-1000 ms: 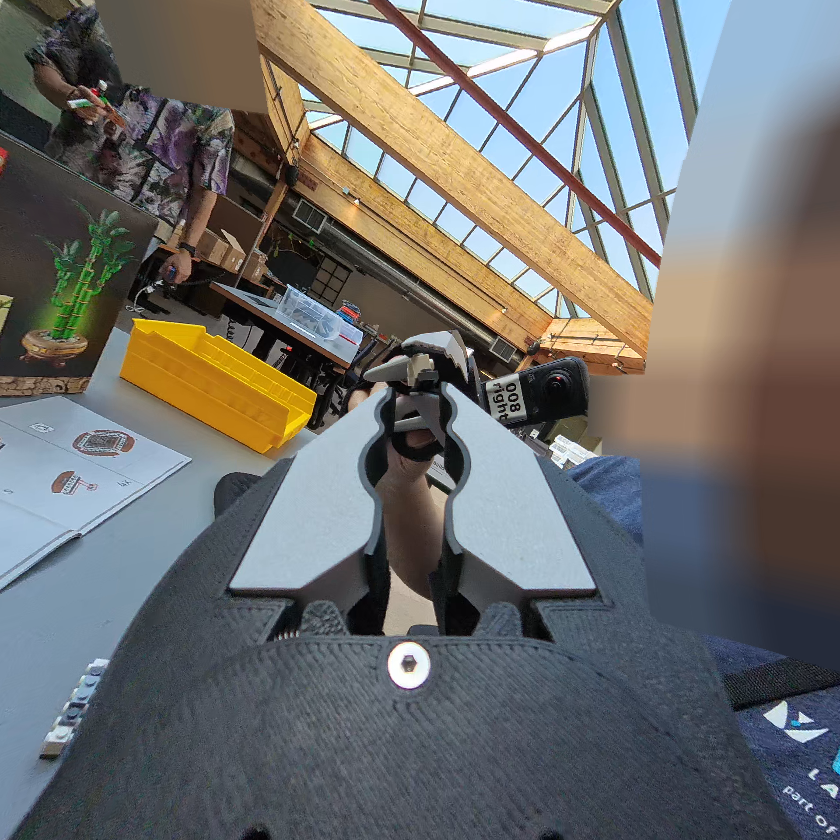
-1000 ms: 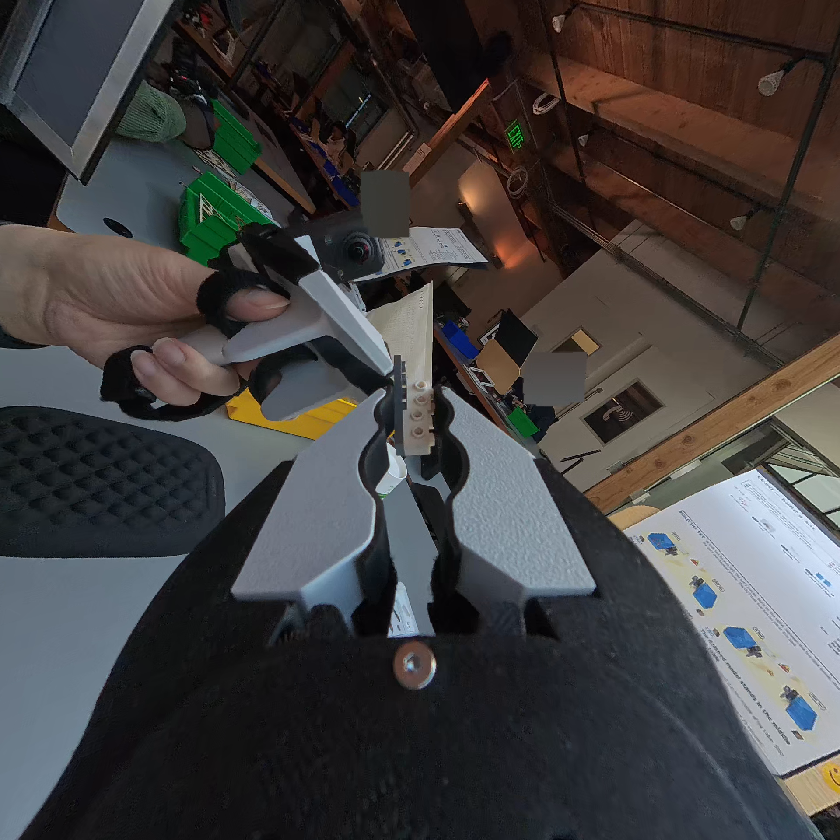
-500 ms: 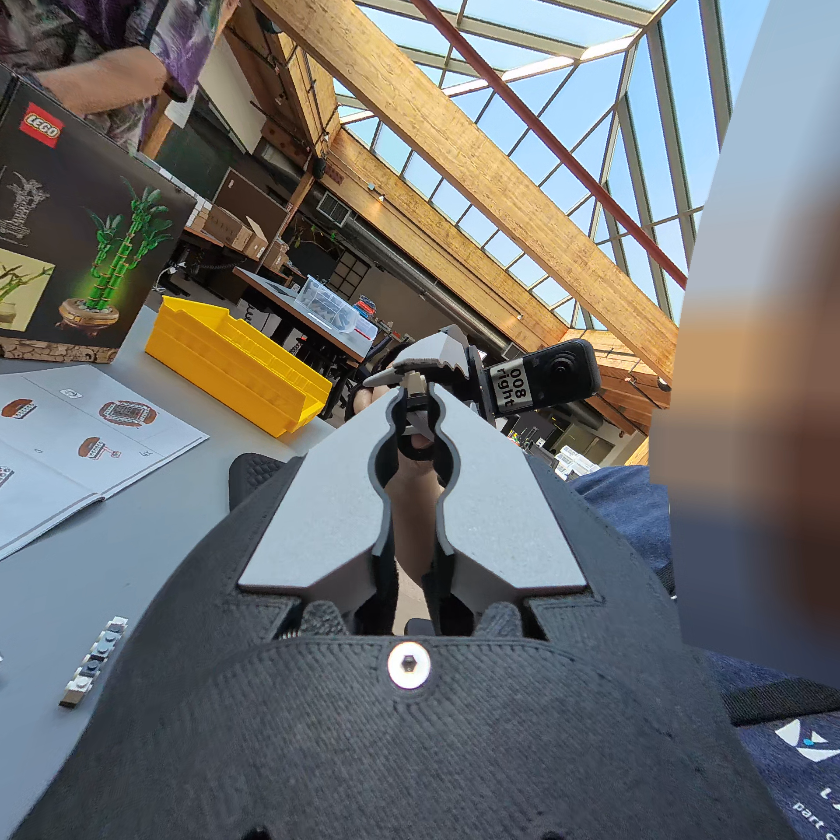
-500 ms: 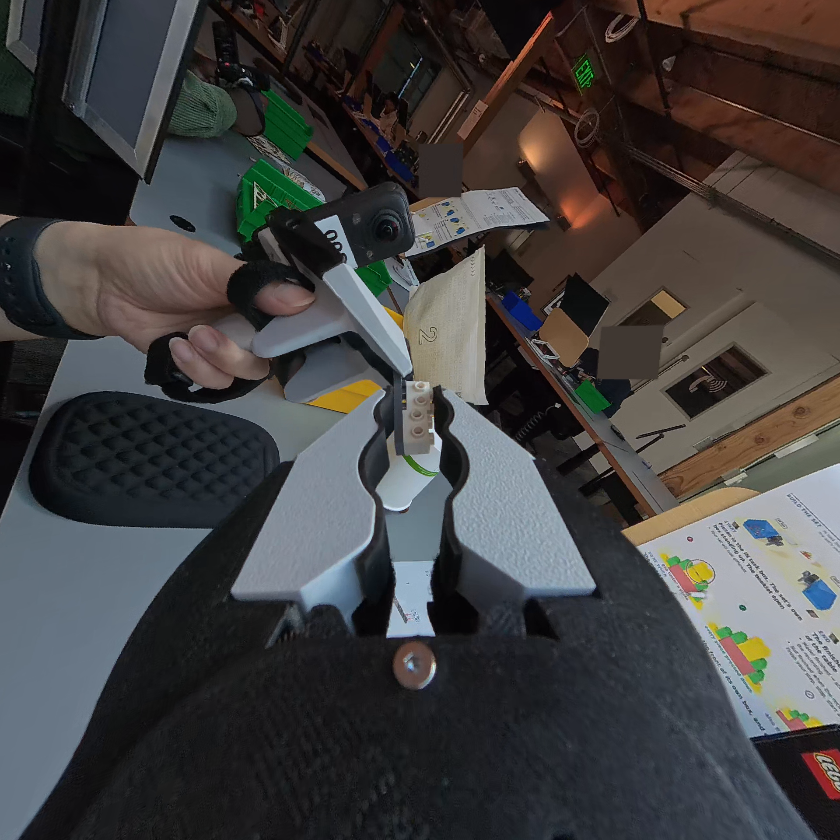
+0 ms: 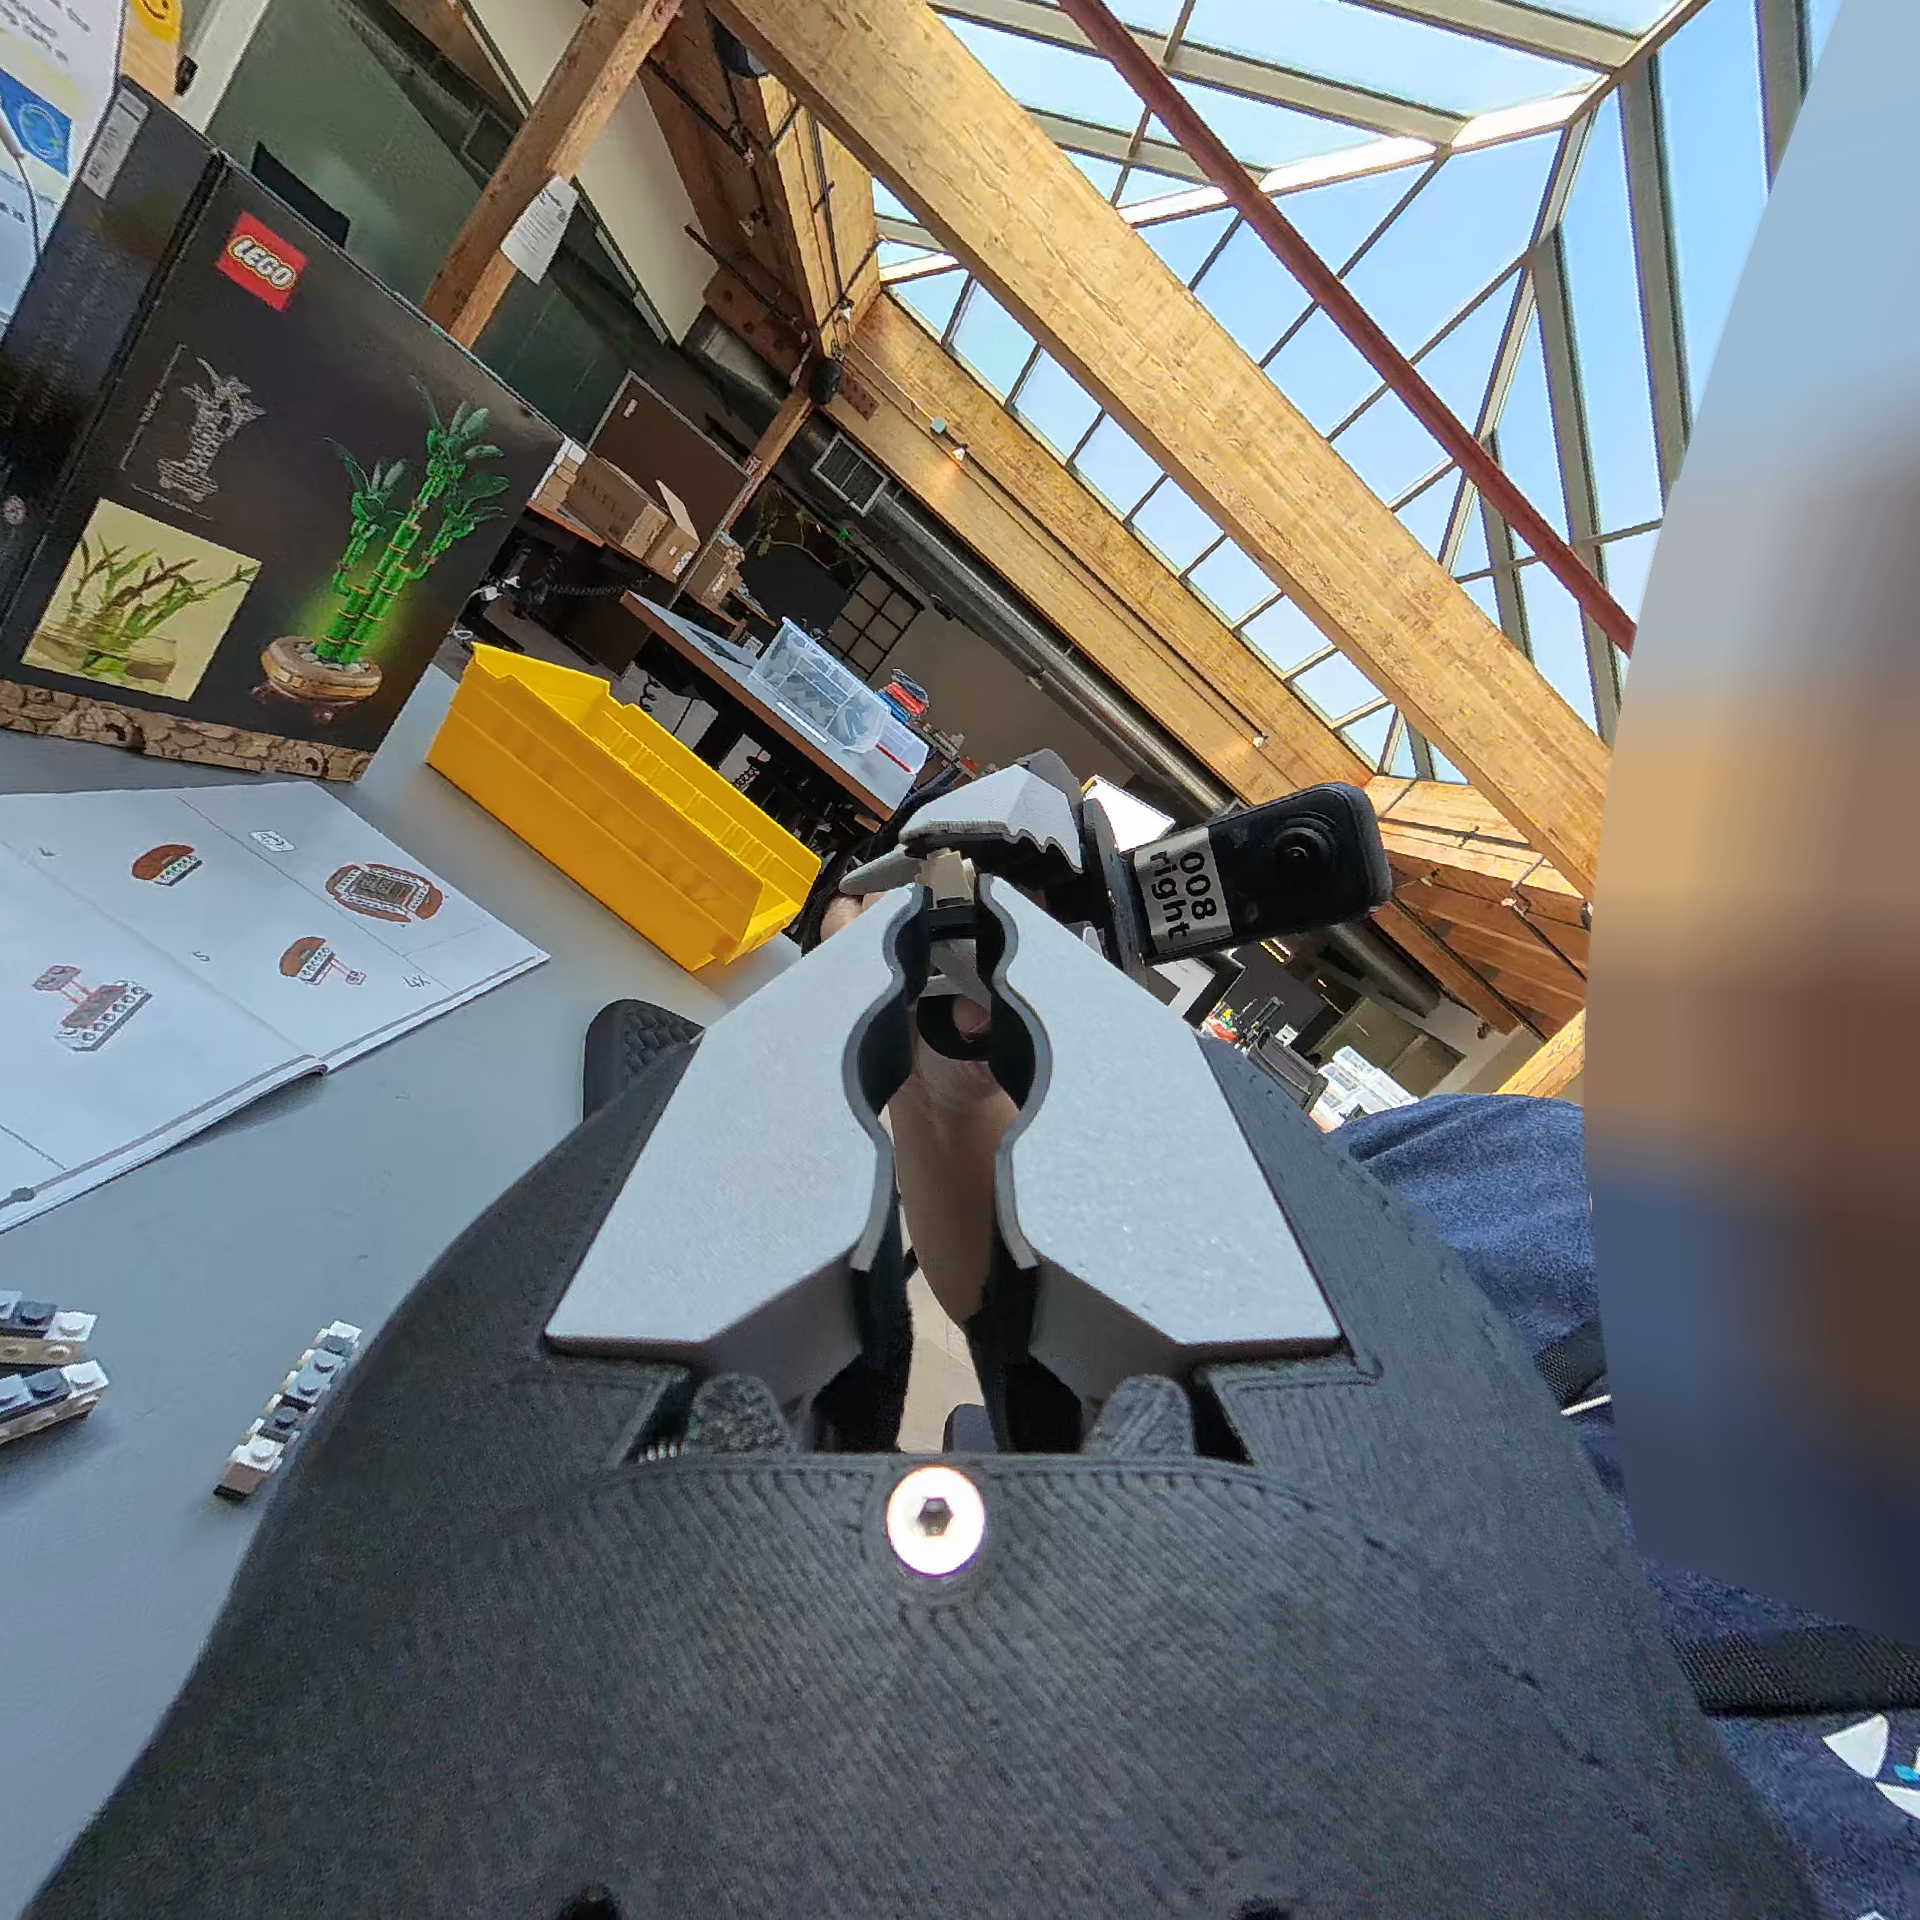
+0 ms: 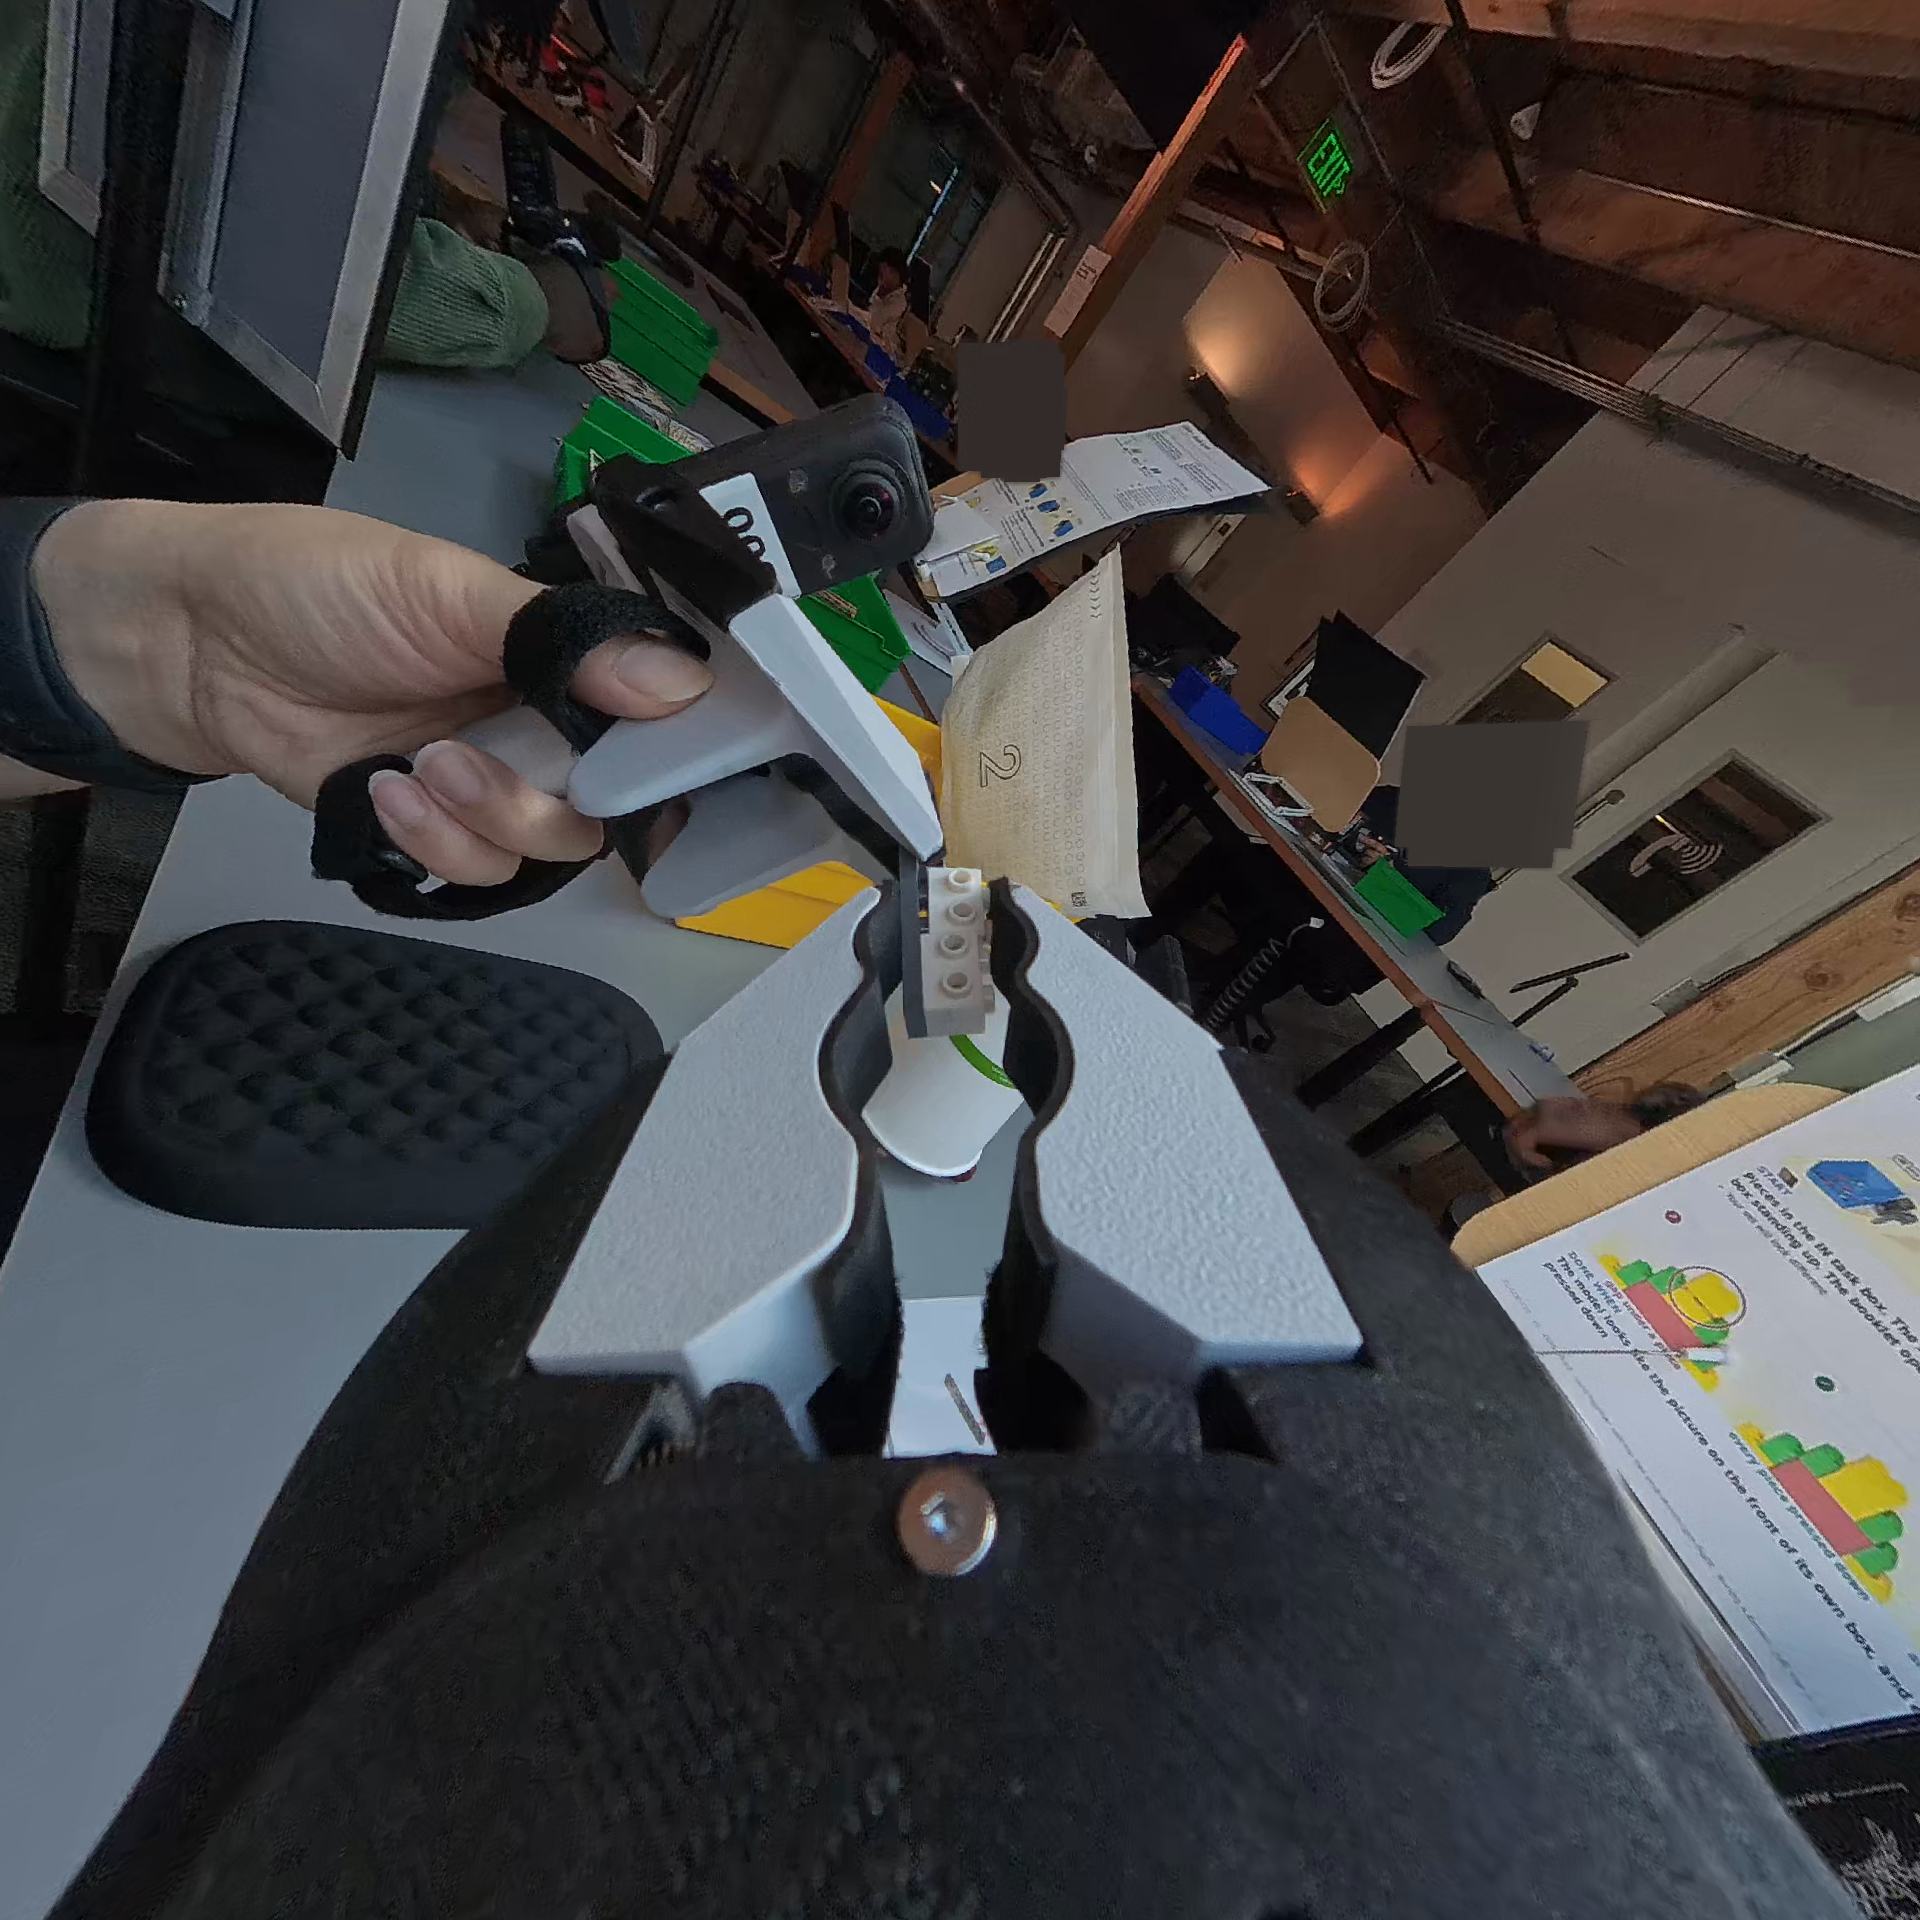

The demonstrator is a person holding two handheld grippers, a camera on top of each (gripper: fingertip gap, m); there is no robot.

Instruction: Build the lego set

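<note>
Grey tabletop [image 5: 436, 1132] at 9 o'clock in the left wrist view, carrying short strips of grey and white studded plates [image 5: 291, 1403] and an open instruction booklet [image 5: 208, 987] lying flat. Behind, at 10 o'clock, a glossy black Lego box [image 5: 260, 499] standing upright, then a ribbed yellow plastic bin [image 5: 623, 810].

At centre, the left gripper [image 5: 948, 914] with matte grey wedge fingers drawn almost together. A dark sliver sits between the tips, but cannot tell whether pinched or merely flanked. Just past the tips, toward 12 o'clock, the right gripper [image 5: 935, 842], with a black wrist camera [image 5: 1268, 873] to its right. Rough timber beams and skylight glass overhead.

In the right wrist view, a bare hand [image 6: 312, 665] at 9 o'clock in black fabric loops, working the left gripper [image 6: 914, 847]; below it a black dimpled pad [image 6: 353, 1070].

At centre, the right gripper [image 6: 943, 899] clamped on a smooth white brick [image 6: 956, 961] with four round studs in a row. Long axis along the fingers, 6 to 12 o'clock, top leaning slightly right. Flush against its left face, a thin dark grey plate [image 6: 912, 966], upper end touching the left gripper's tip.

At 1 o'clock a perforated paper bag [image 6: 1039, 748]; at 4 o'clock a printed sheet [image 6: 1766, 1403].
</note>
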